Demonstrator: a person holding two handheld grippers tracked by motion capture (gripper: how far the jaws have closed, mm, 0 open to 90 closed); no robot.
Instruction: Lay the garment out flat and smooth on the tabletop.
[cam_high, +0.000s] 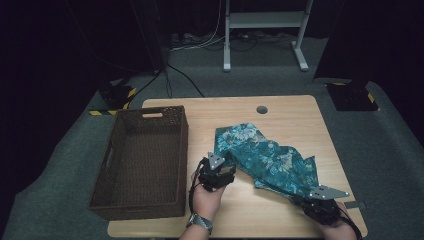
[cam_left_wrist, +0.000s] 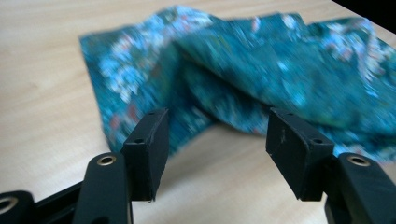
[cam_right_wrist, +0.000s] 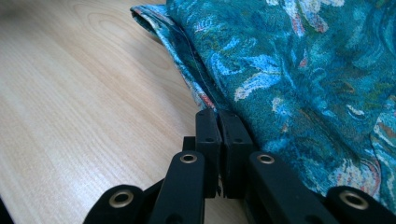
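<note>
We see a teal floral cloth (cam_high: 265, 157) lying crumpled on the wooden table (cam_high: 300, 115), spread from about the table's middle toward its near right corner, with a dark woven basket (cam_high: 145, 160) standing well apart from it along the table's left side. Our left gripper (cam_high: 220, 165) sits just beside the cloth's near left edge; in the left gripper view its jaws stand apart, nothing pinched between them, and the cloth (cam_left_wrist: 243, 79) lies a little beyond the pads, blurred enough that we cannot quite say whether one pad brushes its hem. Our right gripper (cam_high: 307, 197) rests at the cloth's near right corner. In the right gripper view its jaws are pressed together, and the edge of the cloth (cam_right_wrist: 289, 70) seems to run in between the tips, so we read it as clamped on the fabric.
</note>
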